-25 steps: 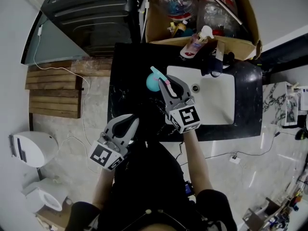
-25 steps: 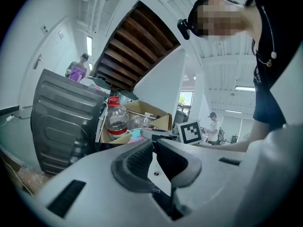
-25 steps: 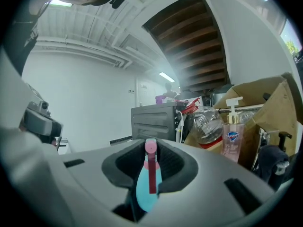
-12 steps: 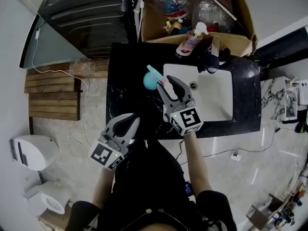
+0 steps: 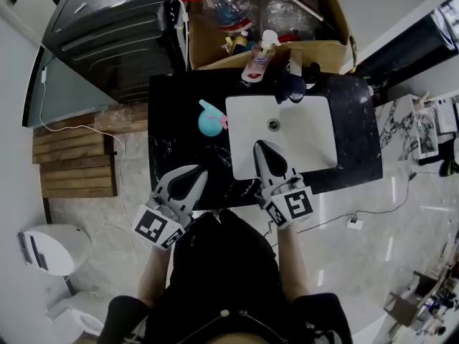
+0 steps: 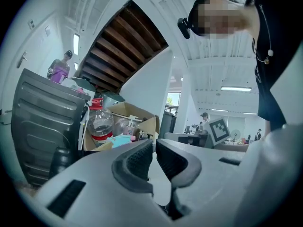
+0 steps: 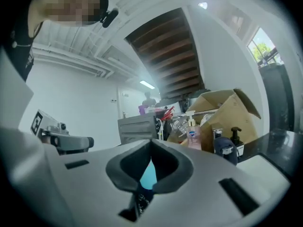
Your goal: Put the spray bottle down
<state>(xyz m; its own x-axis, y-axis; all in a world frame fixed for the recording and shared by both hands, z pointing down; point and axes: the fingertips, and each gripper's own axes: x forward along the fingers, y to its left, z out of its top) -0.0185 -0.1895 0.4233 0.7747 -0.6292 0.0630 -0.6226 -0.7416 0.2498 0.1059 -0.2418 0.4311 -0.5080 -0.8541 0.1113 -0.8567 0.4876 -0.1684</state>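
The teal spray bottle (image 5: 211, 122) with a pink trigger stands on the black counter (image 5: 176, 145), just left of the white sink (image 5: 315, 135). My right gripper (image 5: 260, 147) is shut and empty over the sink's near part, well apart from the bottle. In the right gripper view the jaws (image 7: 151, 143) meet at the tips, and the teal bottle (image 7: 148, 174) shows through the hollow behind them. My left gripper (image 5: 199, 173) hovers at the counter's near edge with its jaws together and nothing held; the left gripper view (image 6: 155, 143) shows the pads nearly touching.
A cardboard box (image 5: 326, 49) with big water bottles stands behind the sink. A soap pump bottle (image 5: 256, 63) and a dark dispenser (image 5: 292, 86) stand at the sink's far rim. A dark grey appliance (image 5: 115, 27) is far left; a toilet (image 5: 46, 249) is on the floor.
My right gripper has let go of the spray bottle, drawn back toward the person and shut. The bottle stays on the counter. The left gripper has barely moved.
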